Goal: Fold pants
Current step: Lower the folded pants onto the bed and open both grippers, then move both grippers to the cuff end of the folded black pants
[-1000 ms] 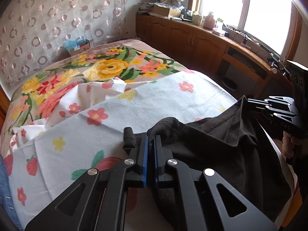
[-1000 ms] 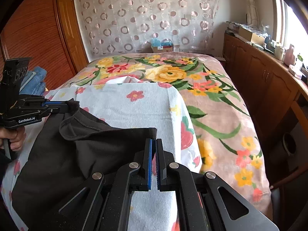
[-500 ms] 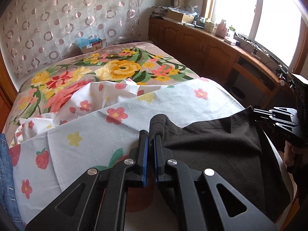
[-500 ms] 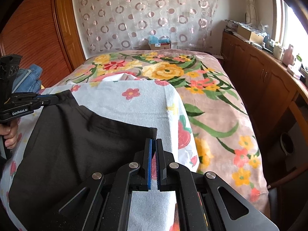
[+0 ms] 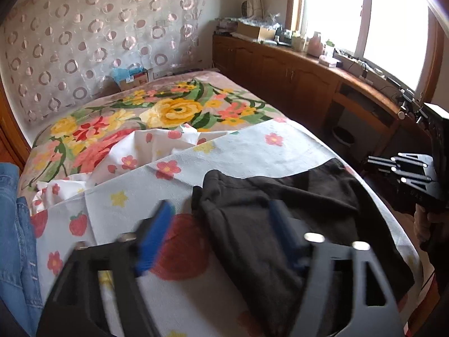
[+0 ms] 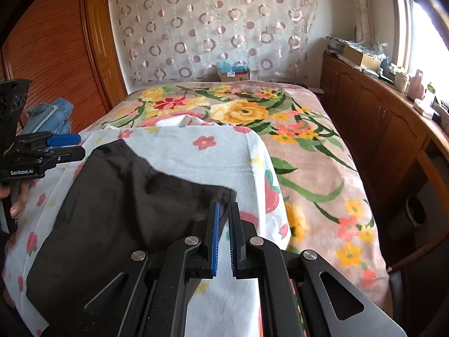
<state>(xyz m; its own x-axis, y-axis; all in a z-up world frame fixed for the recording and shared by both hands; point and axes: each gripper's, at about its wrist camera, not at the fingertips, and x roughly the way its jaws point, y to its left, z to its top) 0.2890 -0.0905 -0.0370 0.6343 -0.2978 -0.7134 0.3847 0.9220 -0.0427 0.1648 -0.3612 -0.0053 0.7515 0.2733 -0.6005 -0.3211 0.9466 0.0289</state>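
- left gripper [image 5: 219, 233] fingers wide apart, black pants [image 5: 280, 224] lying between them on bed [image 6: 322, 168]
- right gripper [image 6: 223, 236] fingers slightly apart, pants corner just ahead

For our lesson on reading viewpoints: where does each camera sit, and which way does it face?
Left wrist: on the left hand-held gripper, jaws wide open, facing over black pants toward the window cabinets; the right hand-held gripper shows.
Right wrist: on the right one, slightly open, facing the curtain.
Shared: pants, floral bed, curtain.
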